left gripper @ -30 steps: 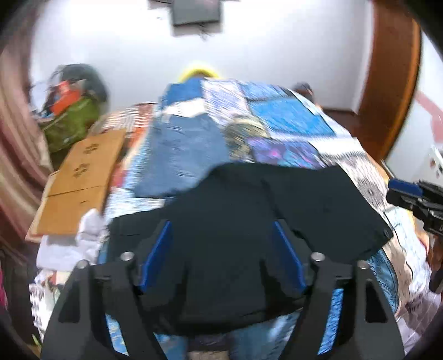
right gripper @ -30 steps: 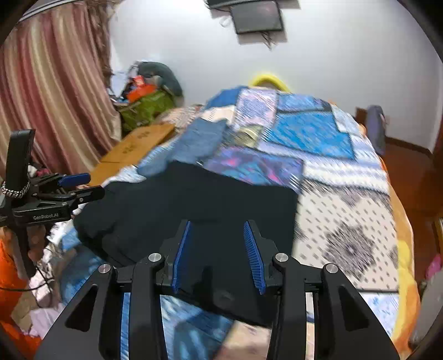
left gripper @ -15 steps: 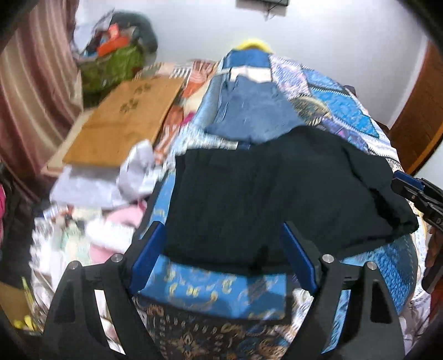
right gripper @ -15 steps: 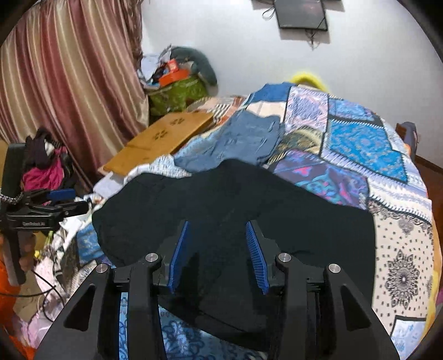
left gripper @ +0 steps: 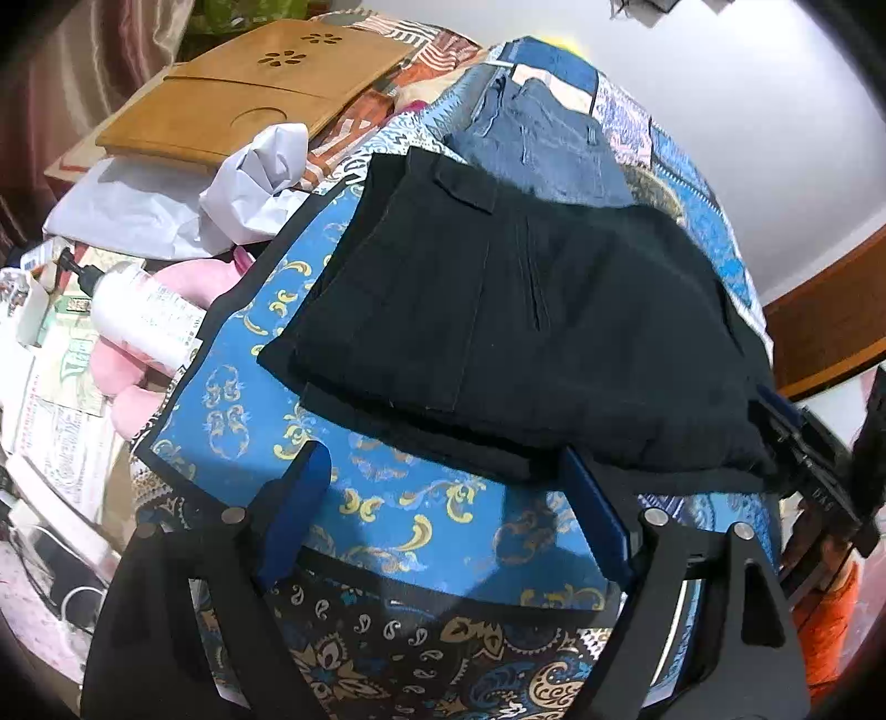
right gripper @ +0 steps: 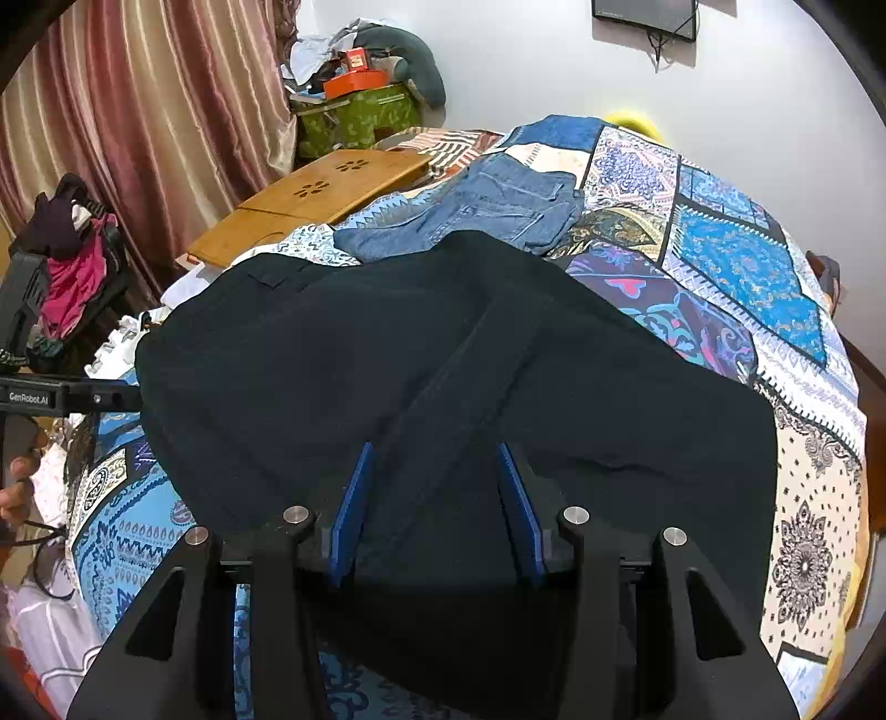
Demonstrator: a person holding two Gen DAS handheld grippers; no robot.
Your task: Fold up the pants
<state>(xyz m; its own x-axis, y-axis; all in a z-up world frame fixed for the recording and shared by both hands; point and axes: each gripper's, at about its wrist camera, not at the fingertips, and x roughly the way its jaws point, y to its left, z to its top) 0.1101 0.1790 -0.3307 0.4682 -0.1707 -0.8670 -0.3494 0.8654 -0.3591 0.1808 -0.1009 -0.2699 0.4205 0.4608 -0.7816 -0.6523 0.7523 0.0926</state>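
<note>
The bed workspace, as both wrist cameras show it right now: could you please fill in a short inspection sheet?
Surface: bed with patchwork quilt, blue paisley cloth at the near edge.
Job's things: black pants lying folded over on the quilt, pocket flap up.
Clutter: blue jeans behind the pants; wooden lap tray; white pump bottle; white cloth.
Grippers: left gripper open over the near pants edge, nothing between its jaws; right gripper jaws opening, astride the pants fabric, pads not pressing.
Cables: black cord by the bedside.
Surroundings: striped curtain, wall screen, green box.
</note>
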